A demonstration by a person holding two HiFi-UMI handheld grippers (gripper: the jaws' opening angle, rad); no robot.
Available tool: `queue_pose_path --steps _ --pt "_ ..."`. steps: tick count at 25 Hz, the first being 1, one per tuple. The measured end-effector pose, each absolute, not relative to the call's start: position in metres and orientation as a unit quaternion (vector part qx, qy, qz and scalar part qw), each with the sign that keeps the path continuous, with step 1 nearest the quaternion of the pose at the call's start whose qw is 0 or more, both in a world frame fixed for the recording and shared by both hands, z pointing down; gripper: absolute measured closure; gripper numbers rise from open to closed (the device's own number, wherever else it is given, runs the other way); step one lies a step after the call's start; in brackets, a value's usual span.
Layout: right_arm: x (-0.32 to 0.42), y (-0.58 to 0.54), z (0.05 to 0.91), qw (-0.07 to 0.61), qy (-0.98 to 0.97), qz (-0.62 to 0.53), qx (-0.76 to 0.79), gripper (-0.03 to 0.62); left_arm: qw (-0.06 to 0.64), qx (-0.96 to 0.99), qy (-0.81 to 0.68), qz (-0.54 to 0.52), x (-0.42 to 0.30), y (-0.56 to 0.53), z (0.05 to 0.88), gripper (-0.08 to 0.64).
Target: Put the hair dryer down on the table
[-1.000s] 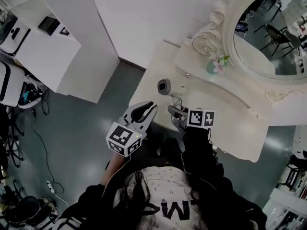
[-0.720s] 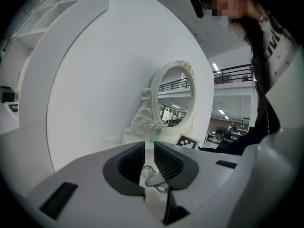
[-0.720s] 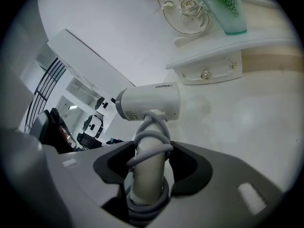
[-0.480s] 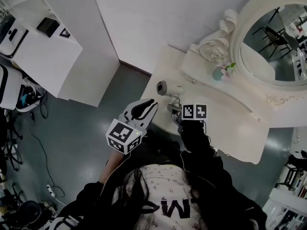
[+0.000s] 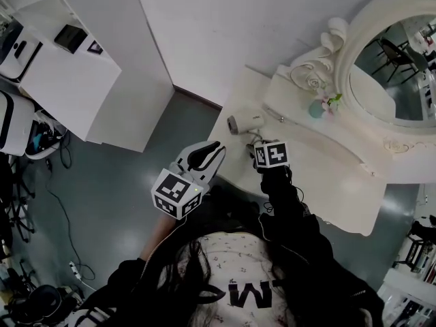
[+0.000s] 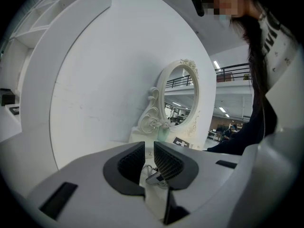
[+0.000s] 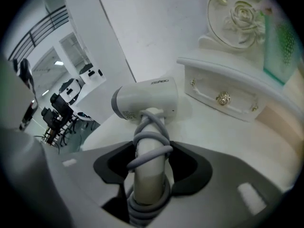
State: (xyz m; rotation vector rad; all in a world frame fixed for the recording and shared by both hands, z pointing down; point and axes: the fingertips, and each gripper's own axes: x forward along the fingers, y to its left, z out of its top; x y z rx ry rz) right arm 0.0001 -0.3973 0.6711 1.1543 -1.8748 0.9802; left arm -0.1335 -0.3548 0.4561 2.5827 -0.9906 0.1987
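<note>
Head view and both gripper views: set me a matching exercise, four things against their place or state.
Things:
1 hair dryer
2 left gripper
3 oval mirror
4 cord

Place or state:
A wound round the handle
B gripped by the right gripper
C nothing between its jaws
D at the back of the dressing table

Pairs: 1-B; 2-C; 3-D; 4-A

A staged dressing corner in a workspace: ornate vanity table [image 5: 320, 172], oval mirror [image 5: 398, 67], cables [image 5: 63, 210] across the floor [image 5: 116, 203]
</note>
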Motion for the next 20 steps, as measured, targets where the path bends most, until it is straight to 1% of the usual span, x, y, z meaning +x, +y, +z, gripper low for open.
queue_pose_path --steps 2,6,10,15,20 --pt "0.003 -0.401 0.674 0.369 -0.726 0.366 0.450 0.360 0.184 0.915 -0.351 0.073 -0.136 -0.355 0.457 0.502" --pt "0.003 -0.408 0.675 0.353 -0.726 0.366 0.462 0.359 0.184 0.914 -0.352 0.077 -0.141 -0.359 0.458 0.502" --pt "0.003 -0.408 0.675 0.351 -0.729 0.356 0.469 0.359 0.184 0.916 -0.348 0.078 -0.141 -0.361 0.458 0.502" --pt "0.002 -0.409 0.675 0.354 -0.730 0.342 0.475 0.359 0.187 0.922 -0.330 0.075 -0.129 -0.358 0.457 0.502" --pt "0.002 -0.409 0.677 0.372 -0.726 0.313 0.486 0.356 0.181 0.931 -0.309 0.073 -0.113 -0.351 0.451 0.502"
